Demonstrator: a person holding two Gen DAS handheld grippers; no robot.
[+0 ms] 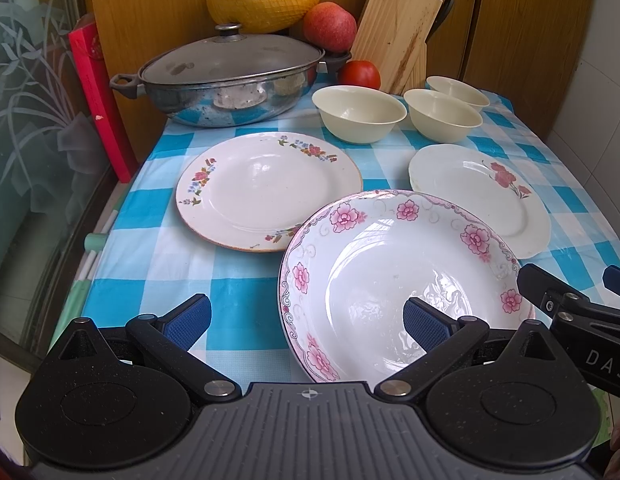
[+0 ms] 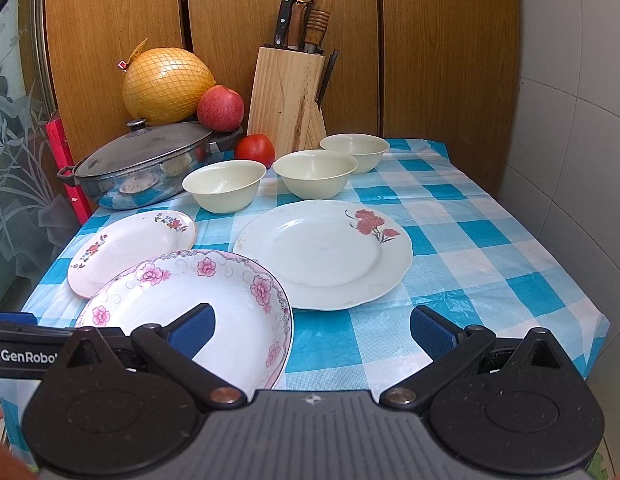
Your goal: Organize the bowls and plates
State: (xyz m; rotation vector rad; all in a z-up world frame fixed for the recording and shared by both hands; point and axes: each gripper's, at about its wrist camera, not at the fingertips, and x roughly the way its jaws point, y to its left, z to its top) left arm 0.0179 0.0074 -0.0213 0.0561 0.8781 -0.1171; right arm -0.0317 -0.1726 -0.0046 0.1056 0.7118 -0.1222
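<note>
3 plates (image 2: 326, 256) near, 3 cream bowls (image 2: 224, 186) far, on blue-check tablecloth (image 2: 490, 248) w/ wood panels (image 2: 438, 48) behind. Left gripper (image 1: 306, 322) & right gripper (image 2: 312, 328) both wide, holding nothing.

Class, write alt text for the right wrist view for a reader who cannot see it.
The open right gripper hovers over a checked tablecloth with three floral plates spread out. Behind them stand three cream bowls, a lidded pan, fruit and a knife block.
</note>
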